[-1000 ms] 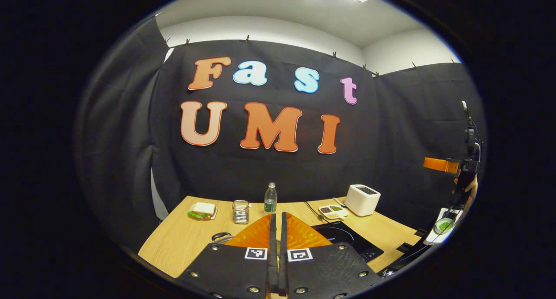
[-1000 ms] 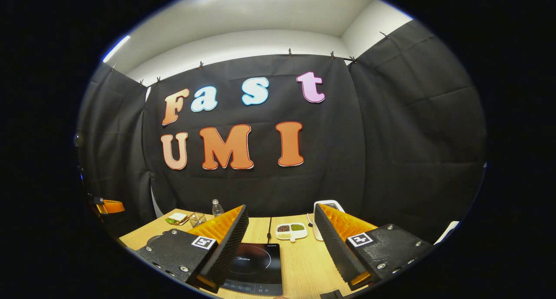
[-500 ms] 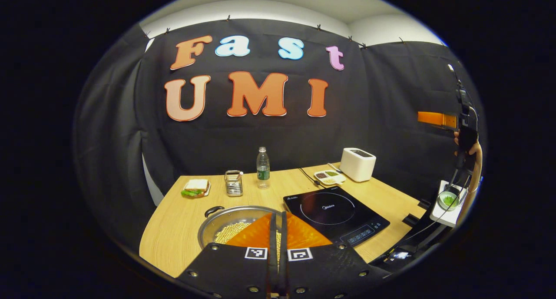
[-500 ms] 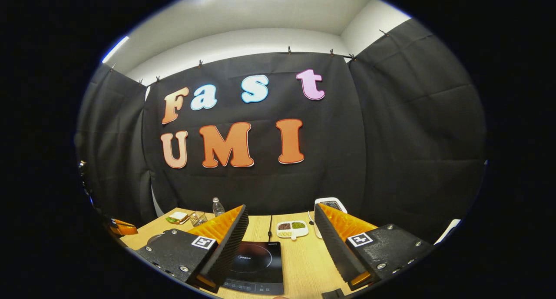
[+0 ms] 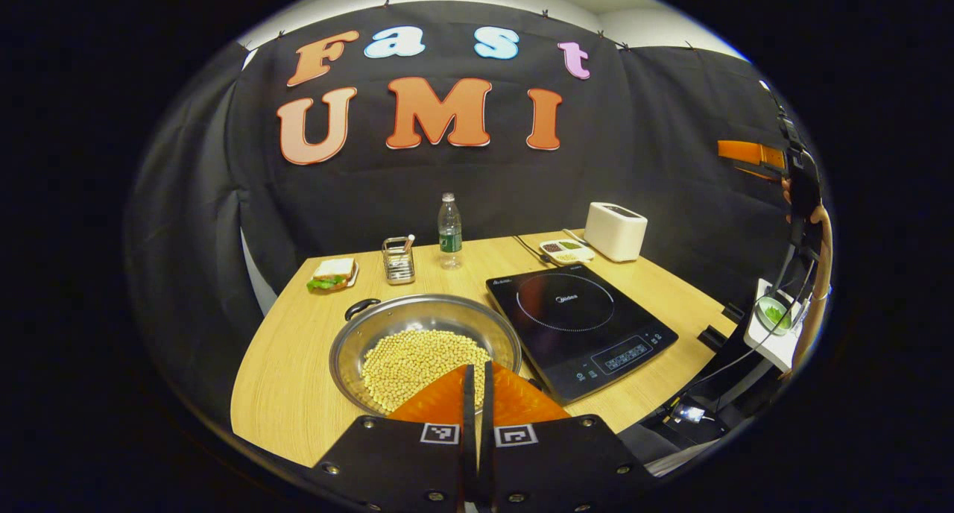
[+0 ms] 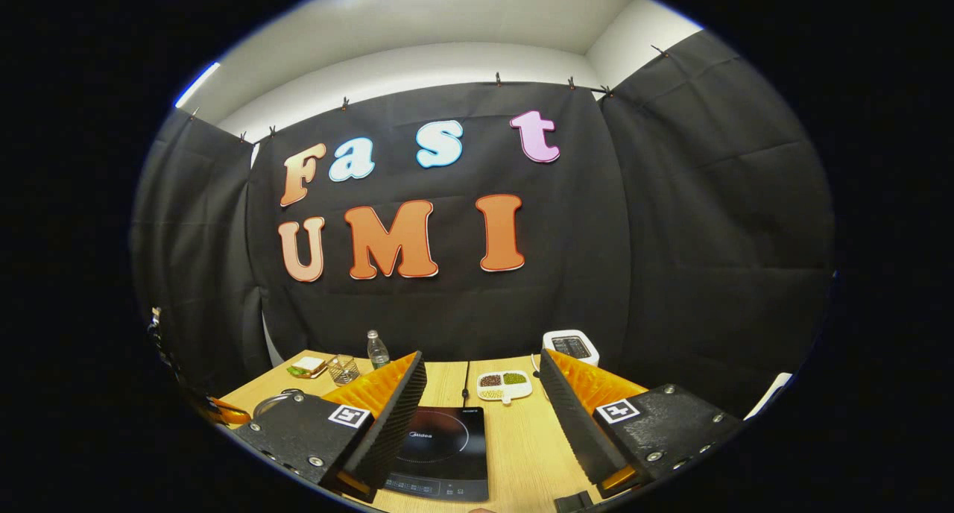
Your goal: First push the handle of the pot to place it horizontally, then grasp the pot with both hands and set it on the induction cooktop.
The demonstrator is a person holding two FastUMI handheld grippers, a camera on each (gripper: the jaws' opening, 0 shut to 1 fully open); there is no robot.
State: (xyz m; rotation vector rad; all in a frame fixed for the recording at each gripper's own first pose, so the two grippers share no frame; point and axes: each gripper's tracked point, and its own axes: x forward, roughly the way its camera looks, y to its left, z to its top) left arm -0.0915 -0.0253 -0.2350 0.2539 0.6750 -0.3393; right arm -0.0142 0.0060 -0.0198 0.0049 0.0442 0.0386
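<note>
Your left gripper [image 5: 477,375] is clenched, its two fingers pressed together with nothing between them, hovering above the near rim of the pot [image 5: 425,349]. The pot sits on the wooden table [image 5: 298,379], full of pale beans, with one black handle [image 5: 362,307] at about 10 o'clock on its rim. The cooktop [image 5: 577,325] lies just beside the pot at its 3 o'clock. Your right gripper [image 6: 483,401] is released, its fingers spread wide, held above the table with the cooktop [image 6: 441,453] below and between them. Farther back stand a bottle [image 5: 449,230], a toaster [image 5: 615,231], a sandwich [image 5: 330,274] and a divided dish [image 5: 566,250].
</note>
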